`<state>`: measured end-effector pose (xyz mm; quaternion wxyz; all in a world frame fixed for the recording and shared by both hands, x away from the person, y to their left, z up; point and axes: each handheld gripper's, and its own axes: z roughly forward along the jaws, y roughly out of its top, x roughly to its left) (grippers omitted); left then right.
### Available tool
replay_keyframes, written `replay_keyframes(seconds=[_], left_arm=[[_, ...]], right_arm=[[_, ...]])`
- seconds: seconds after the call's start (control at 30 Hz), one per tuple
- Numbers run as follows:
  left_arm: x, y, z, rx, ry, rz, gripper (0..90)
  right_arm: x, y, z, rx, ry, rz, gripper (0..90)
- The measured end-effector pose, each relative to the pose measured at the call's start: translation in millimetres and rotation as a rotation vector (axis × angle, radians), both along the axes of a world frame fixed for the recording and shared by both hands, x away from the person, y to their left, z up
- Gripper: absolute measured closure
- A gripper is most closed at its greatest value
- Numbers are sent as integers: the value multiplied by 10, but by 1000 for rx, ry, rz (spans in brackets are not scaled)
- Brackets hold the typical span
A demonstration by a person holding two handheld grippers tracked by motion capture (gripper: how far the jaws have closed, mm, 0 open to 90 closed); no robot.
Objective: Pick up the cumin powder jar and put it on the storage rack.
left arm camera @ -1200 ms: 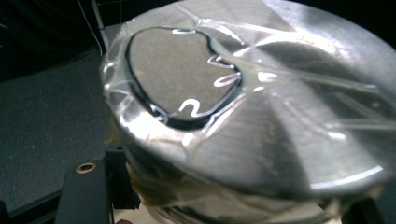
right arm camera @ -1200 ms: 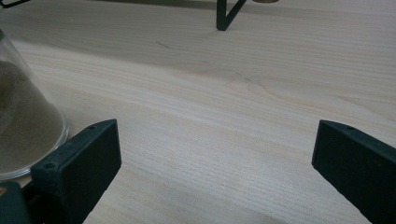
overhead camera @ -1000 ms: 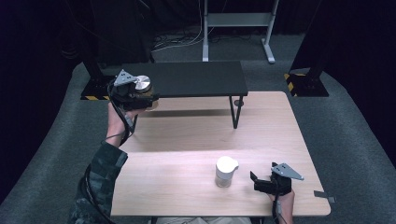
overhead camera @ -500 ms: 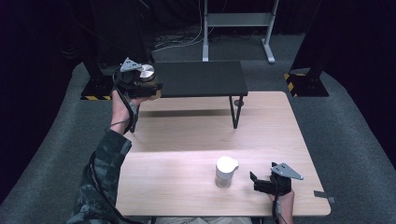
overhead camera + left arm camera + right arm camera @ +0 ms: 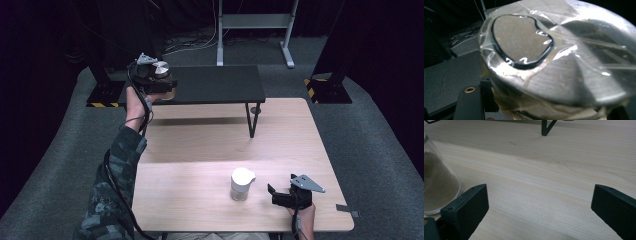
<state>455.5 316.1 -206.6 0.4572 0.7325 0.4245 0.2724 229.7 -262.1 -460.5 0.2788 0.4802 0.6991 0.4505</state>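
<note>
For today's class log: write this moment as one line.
left tongs: shut on jar, over shelf | right tongs: open, beside cup

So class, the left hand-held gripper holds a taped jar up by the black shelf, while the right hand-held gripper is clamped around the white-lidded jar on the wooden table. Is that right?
Not quite. The right hand-held gripper is not clamped on the white-lidded jar: its jaws stand open, beside the jar, as the right gripper view shows. The left hand-held gripper does hold a taped jar by the black shelf.
</note>
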Motion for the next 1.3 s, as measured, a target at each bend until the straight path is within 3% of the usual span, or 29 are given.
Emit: replay_keyframes(seconds=[0.3, 0.73, 1.0, 1.1, 1.3], left_arm=[[164, -52, -24, -2, 31, 24, 305], [334, -233, -76, 21, 70, 15, 305], [382, -362, -123, 45, 77, 30, 305], [390, -343, -183, 20, 72, 35, 305], [383, -332, -208, 15, 62, 34, 305]], right_arm=[[9, -12, 1, 3, 3, 6, 1], [6, -24, -4, 8, 1, 8, 1], [4, -28, -7, 10, -1, 9, 1], [-2, -31, -11, 11, -5, 10, 0], [-9, -31, -15, 11, -9, 11, 0]])
